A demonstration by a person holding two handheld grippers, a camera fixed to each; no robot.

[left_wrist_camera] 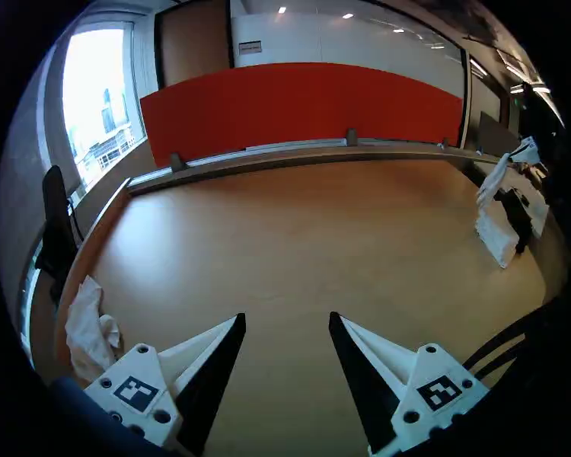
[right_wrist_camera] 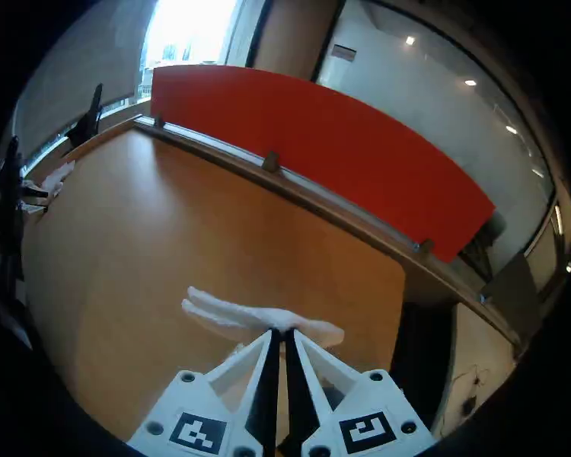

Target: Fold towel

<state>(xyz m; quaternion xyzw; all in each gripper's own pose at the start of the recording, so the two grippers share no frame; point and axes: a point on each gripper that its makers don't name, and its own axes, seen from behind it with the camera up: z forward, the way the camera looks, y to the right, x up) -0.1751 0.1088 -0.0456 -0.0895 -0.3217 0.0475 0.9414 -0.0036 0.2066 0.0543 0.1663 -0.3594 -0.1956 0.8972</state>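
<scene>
White towel (right_wrist_camera: 232, 312), bunched lengthwise, pinched in the right tongs (right_wrist_camera: 285, 333).

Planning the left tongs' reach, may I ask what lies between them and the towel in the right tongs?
Bare wooden tabletop up to the towel, as the left gripper view shows.

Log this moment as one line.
left tongs open, empty, above table | right tongs shut on white towel | crumpled cloth at table edge
</scene>
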